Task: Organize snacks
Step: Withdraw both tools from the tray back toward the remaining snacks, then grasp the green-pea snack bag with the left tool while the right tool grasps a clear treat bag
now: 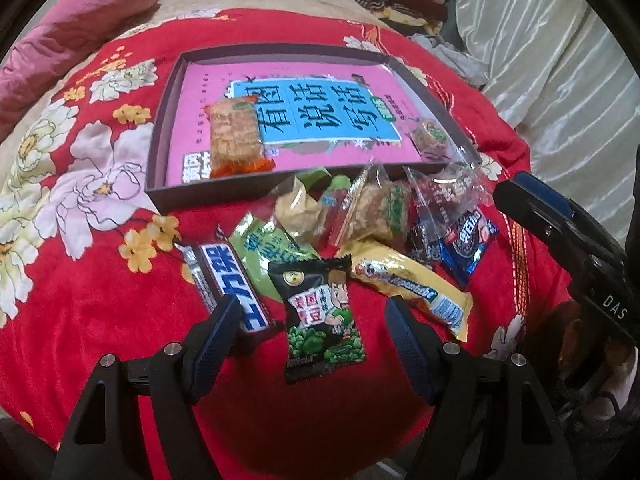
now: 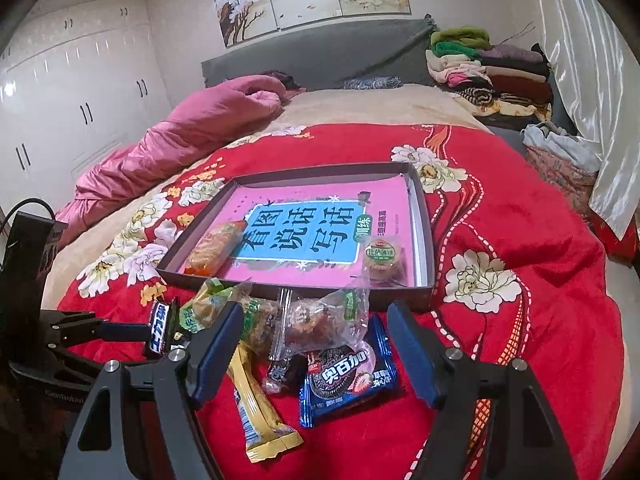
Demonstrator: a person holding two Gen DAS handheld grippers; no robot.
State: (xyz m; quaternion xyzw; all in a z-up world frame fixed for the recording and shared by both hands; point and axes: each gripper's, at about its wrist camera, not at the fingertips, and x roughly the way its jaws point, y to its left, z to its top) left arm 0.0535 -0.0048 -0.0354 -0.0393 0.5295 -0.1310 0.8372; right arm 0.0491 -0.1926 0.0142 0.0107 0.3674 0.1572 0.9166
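L gripper [image 1: 310,320]: jaws apart, nothing gripped; green-pea packet [image 1: 324,320] lies btwn fingers, untouched. R gripper [image 2: 314,332]: jaws apart, empty, above blue cookie packet [image 2: 348,384]. Snack pile [image 1: 360,216] on red blanket [image 1: 100,300], just in front of tray [image 1: 160,136]. Tray holds orange cracker pack [image 1: 234,136] + round pastry [image 2: 382,262].

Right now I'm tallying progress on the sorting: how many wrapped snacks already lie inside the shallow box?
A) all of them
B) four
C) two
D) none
C: only the orange-ended cracker pack and the small round pastry lie inside the shallow box; the others, such as the blue cookie pack, sit piled on the red blanket in front of it.
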